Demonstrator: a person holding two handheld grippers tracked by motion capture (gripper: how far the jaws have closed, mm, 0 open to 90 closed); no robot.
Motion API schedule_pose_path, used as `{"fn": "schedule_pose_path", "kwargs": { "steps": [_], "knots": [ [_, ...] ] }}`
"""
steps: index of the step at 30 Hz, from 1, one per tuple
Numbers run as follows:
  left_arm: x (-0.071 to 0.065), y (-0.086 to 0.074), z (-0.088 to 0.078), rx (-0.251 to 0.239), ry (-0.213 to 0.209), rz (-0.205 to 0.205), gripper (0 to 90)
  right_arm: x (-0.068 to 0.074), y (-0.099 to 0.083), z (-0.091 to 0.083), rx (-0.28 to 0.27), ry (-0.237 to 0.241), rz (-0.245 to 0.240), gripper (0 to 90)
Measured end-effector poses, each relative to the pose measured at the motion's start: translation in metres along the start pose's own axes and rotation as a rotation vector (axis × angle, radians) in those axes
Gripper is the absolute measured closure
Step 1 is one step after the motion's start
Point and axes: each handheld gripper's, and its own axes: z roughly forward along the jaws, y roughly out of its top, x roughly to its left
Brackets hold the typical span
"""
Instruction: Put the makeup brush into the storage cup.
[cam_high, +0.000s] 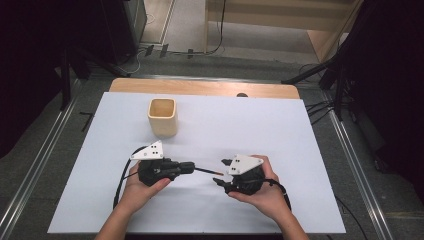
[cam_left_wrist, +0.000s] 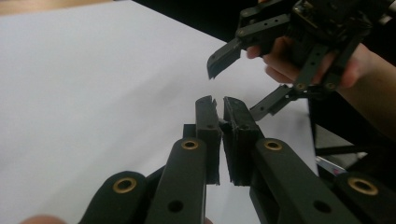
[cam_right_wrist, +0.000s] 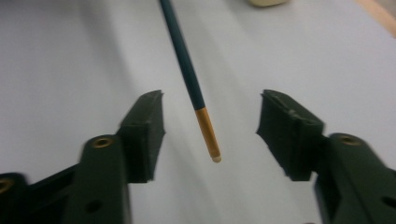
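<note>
The worktop (cam_high: 300, 130) is mostly bare white sheet, so a hand could pass freely across its right half, its far edge and the near strip in front of the person. The one standing obstacle is the wooden cup (cam_high: 163, 117), upright on the far left, well apart from both hands. In the middle, the left tool (cam_high: 192, 167) and the right tool (cam_high: 222, 172) face each other closely, and the pencil (cam_high: 209, 171) bridges the gap between them, blocking any pass straight through. The pencil's end hangs between the right tool's spread jaws, touching neither, with free room on both sides.
</note>
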Motion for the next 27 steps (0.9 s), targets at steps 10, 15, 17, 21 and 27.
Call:
{"fn": "schedule_pose_path", "kwargs": {
  "steps": [10, 15, 17, 21, 27],
  "knots": [
    [-0.003, 0.001, -0.003, -0.072, 0.076, 0.003, 86.2, 0.009, 0.003, 0.005, -0.155, -0.053, 0.343, 13.7],
    [-0.006, 0.000, -0.002, -0.114, 0.109, 0.017, 86.2, 0.019, 0.002, 0.013, -0.195, -0.073, 0.491, 0.0],
    [-0.006, 0.000, -0.002, -0.127, 0.123, 0.018, 86.2, 0.023, 0.001, 0.014, -0.212, -0.085, 0.533, 0.0],
    [-0.007, -0.001, -0.002, -0.152, 0.134, 0.019, 86.2, 0.027, -0.002, 0.017, -0.247, -0.094, 0.633, 0.0],
    [-0.011, -0.001, -0.001, -0.184, 0.152, 0.027, 86.2, 0.027, -0.006, 0.018, -0.294, -0.064, 0.737, 0.0]
  ]
}}
